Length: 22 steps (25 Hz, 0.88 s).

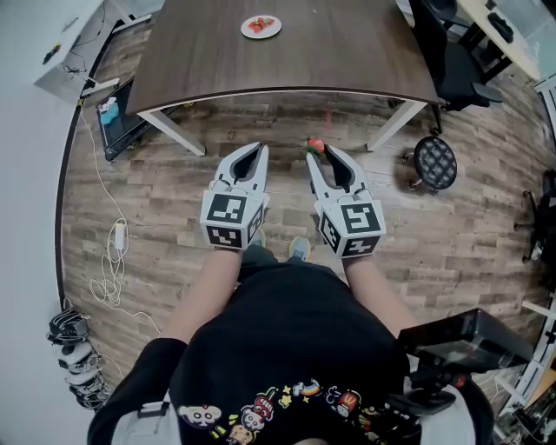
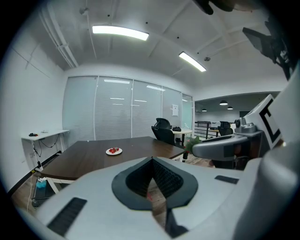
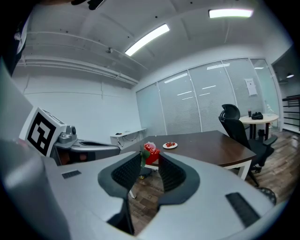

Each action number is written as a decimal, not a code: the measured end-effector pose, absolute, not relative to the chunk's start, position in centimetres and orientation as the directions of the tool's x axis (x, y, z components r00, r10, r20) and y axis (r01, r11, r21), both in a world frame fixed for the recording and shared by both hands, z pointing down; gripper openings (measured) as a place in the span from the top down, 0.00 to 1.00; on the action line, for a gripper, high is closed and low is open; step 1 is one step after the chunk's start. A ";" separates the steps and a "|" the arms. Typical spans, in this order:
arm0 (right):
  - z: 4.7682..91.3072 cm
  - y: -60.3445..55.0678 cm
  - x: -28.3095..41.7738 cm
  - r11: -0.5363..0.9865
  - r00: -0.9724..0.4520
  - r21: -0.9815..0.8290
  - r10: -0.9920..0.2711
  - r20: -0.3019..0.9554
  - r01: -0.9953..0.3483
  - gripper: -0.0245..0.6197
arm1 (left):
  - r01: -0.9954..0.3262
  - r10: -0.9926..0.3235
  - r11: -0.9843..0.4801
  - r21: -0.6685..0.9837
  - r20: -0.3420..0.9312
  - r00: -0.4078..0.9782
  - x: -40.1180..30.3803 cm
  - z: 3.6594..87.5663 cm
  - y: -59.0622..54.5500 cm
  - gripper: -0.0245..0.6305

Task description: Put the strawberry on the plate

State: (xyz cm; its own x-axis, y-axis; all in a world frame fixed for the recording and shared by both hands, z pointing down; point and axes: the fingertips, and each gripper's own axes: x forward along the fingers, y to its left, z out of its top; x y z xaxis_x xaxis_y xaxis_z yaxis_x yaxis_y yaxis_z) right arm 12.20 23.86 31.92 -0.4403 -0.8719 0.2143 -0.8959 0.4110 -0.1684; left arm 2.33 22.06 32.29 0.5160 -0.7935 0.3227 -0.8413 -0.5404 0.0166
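Note:
My right gripper (image 1: 316,148) is shut on a red strawberry (image 1: 315,145) with green leaves, held at its tips above the wooden floor. The right gripper view shows that strawberry (image 3: 150,151) pinched between the jaw tips. My left gripper (image 1: 259,147) hangs beside it, shut with nothing in it; its jaw tips meet in the left gripper view (image 2: 152,159). A white plate (image 1: 261,27) with red strawberries on it sits on the dark brown table (image 1: 347,52), well ahead of both grippers. The plate shows small in the left gripper view (image 2: 114,151) and the right gripper view (image 3: 170,145).
Black office chairs (image 1: 456,61) stand right of the table, with a round black stool (image 1: 434,162) on the floor. A blue box (image 1: 110,117) and cables (image 1: 109,261) lie on the left floor. A white side desk (image 2: 44,136) stands by the wall.

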 end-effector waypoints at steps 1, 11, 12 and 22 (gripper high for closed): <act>31.9 23.7 12.0 0.416 -0.446 -0.169 -0.870 0.213 -0.893 0.77 | -0.844 -0.797 -0.537 0.014 0.320 0.512 2.2 32.2 21.9 0.98; 33.0 20.5 10.2 0.445 -0.466 -0.141 -0.858 0.217 -0.884 0.77 | -0.853 -0.808 -0.522 0.020 0.310 0.502 0.5 33.4 18.7 0.98; 33.2 20.0 10.1 0.443 -0.464 -0.137 -0.858 0.222 -0.886 0.77 | -0.851 -0.805 -0.524 0.025 0.312 0.505 0.4 33.7 18.2 0.98; 35.8 9.0 7.8 0.414 -0.430 -0.116 -0.858 0.281 -0.903 0.77 | -0.835 -0.779 -0.546 0.072 0.323 0.538 -1.5 36.3 6.2 0.98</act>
